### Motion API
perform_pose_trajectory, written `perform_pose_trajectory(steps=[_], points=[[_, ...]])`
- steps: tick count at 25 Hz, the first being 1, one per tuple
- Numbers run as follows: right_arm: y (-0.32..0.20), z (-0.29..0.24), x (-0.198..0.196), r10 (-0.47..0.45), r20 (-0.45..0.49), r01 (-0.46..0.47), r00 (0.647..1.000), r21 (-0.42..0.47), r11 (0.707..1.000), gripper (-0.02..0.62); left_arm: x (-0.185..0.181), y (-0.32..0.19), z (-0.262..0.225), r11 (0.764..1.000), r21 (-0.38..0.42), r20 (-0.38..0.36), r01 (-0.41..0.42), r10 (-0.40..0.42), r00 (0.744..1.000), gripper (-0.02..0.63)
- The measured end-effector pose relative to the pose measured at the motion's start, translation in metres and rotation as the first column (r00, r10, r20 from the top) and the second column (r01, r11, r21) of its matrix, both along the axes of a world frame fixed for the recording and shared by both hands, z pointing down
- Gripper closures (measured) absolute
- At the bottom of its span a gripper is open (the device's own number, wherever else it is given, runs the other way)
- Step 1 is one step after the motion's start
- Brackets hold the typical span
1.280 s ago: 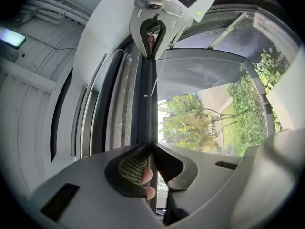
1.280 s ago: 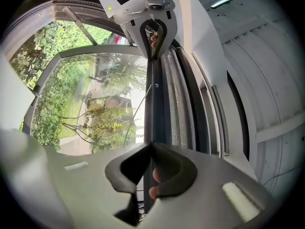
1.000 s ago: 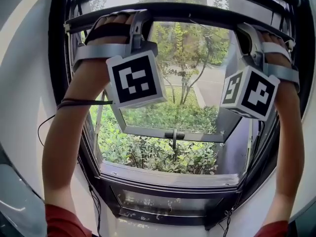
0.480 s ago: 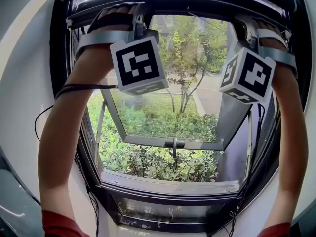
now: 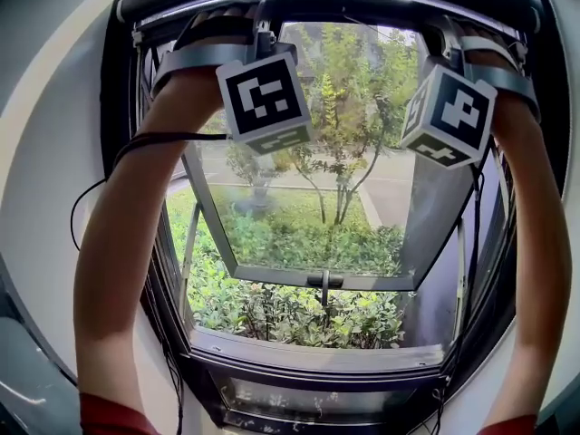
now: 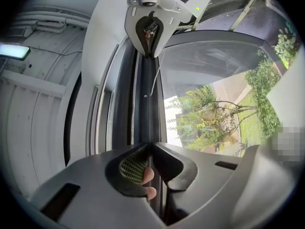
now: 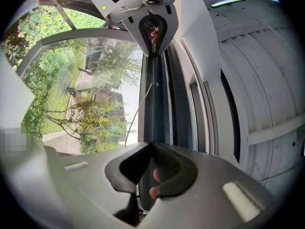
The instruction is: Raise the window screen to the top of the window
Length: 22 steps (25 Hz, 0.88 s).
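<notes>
The window screen's dark bottom bar (image 5: 353,9) runs across the top of the window opening in the head view. My left gripper (image 5: 256,27) grips it left of the middle and my right gripper (image 5: 446,39) grips it near the right end, both pointing upward. In the left gripper view my left gripper (image 6: 151,144) is shut on the bar (image 6: 148,104), its jaws having just been closing tighter on it, with the right gripper (image 6: 150,30) at the far end. In the right gripper view my right gripper (image 7: 151,144) pinches the same bar (image 7: 155,109), facing the left gripper (image 7: 153,25).
Below the bar an outward-swung glass sash (image 5: 308,275) with a handle (image 5: 324,282) stands open over shrubs. The dark sill (image 5: 308,356) lies at the bottom. A black cable (image 5: 154,139) hangs off my left arm. White wall surrounds the frame.
Both grippers have risen with the screen bar, which now sits close under the top of the window frame. More open window shows beneath it.
</notes>
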State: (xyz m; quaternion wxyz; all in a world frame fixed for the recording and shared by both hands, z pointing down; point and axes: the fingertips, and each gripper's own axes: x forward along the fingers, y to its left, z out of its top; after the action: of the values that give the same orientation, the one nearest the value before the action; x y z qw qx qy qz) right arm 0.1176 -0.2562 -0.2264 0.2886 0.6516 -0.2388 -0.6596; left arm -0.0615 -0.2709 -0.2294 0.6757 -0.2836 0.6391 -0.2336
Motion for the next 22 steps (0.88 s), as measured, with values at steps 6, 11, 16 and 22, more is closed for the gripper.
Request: perform_pose_trajectory(steps=[6, 11, 16, 22], points=[[0.0, -0.017, -0.002, -0.005, 0.008, 0.005, 1.0, 0.012, 1.0, 0.555, 0.005, 0.001, -0.017, 0.998, 0.038, -0.004, -0.043, 0.043, 0.999, 0.568], [0.0, -0.027, -0.004, 0.013, -0.002, -0.013, 1.0, 0.032, 0.999, 0.554, 0.003, -0.001, -0.025, 0.998, 0.046, -0.022, -0.038, 0.039, 0.999, 0.569], [0.003, -0.029, -0.006, 0.018, 0.005, -0.018, 1.0, 0.022, 1.0, 0.552, 0.004, -0.001, -0.025, 0.999, 0.035, -0.018, -0.032, 0.032, 0.999, 0.568], [0.007, -0.028, -0.009, -0.007, -0.002, 0.007, 1.0, 0.056, 0.998, 0.548, 0.001, 0.0, -0.025, 0.999, 0.046, -0.028, -0.019, 0.02, 0.999, 0.569]])
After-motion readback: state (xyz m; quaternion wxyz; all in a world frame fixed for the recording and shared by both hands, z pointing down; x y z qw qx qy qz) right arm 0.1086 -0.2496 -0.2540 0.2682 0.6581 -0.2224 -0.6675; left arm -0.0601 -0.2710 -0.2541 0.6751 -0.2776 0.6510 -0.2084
